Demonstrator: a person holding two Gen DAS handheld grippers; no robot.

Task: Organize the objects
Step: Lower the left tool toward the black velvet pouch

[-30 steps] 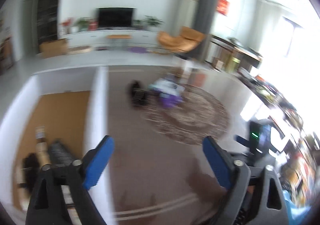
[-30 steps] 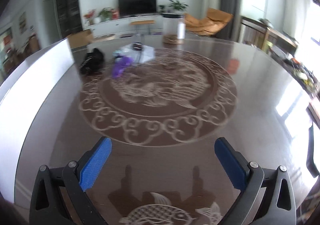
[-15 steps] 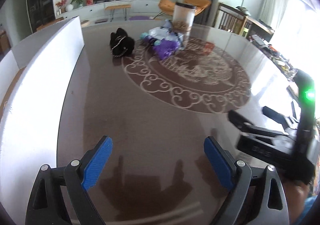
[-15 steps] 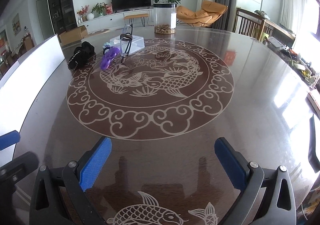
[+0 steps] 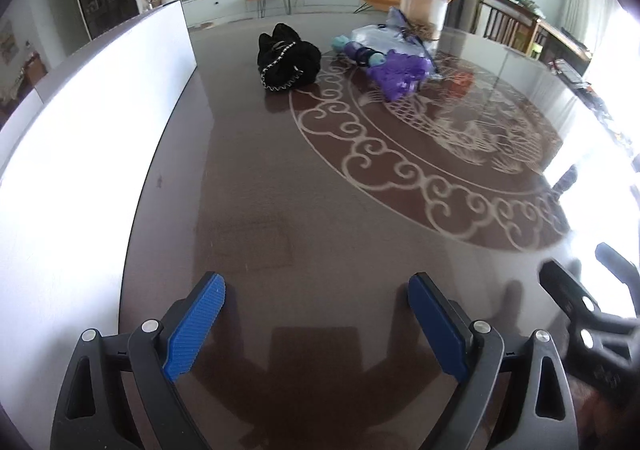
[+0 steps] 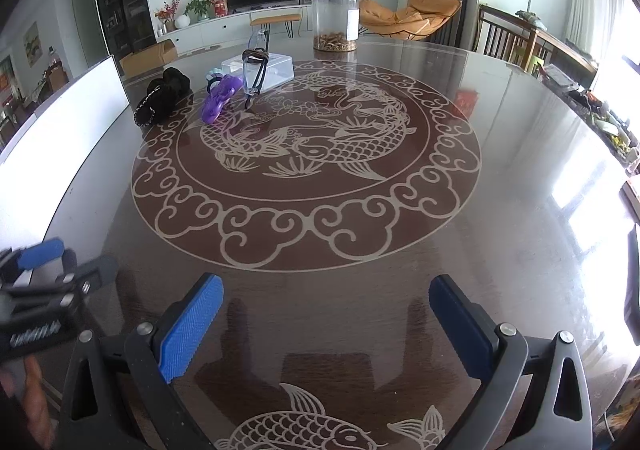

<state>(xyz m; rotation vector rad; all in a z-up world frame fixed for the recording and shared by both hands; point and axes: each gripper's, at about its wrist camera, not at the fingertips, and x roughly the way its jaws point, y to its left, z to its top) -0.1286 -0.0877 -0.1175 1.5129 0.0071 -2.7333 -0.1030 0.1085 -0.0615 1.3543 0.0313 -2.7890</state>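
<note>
Reaching for the clutter is, we judge, the step in hand. In the right wrist view, reading left to right: the left gripper (image 6: 44,274) sits blurred at the lower left edge; the black bag (image 6: 162,96) with its beaded chain lies upper left of centre on the worktop (image 6: 520,210); just beside it the purple toy (image 6: 220,100); then the clear pouch (image 6: 254,74) standing against the clear box (image 6: 266,70); the tall jar (image 6: 335,20) stands apart, further up the frame. The right gripper (image 6: 326,308) fills the bottom, jaws released and empty. In the left wrist view the left gripper's jaws are likewise spread wide with nothing between them. We advise approaching one item at a time, starting with the bag nearest the left side, closing on its soft bulk, not the chain, which could slip.
</note>
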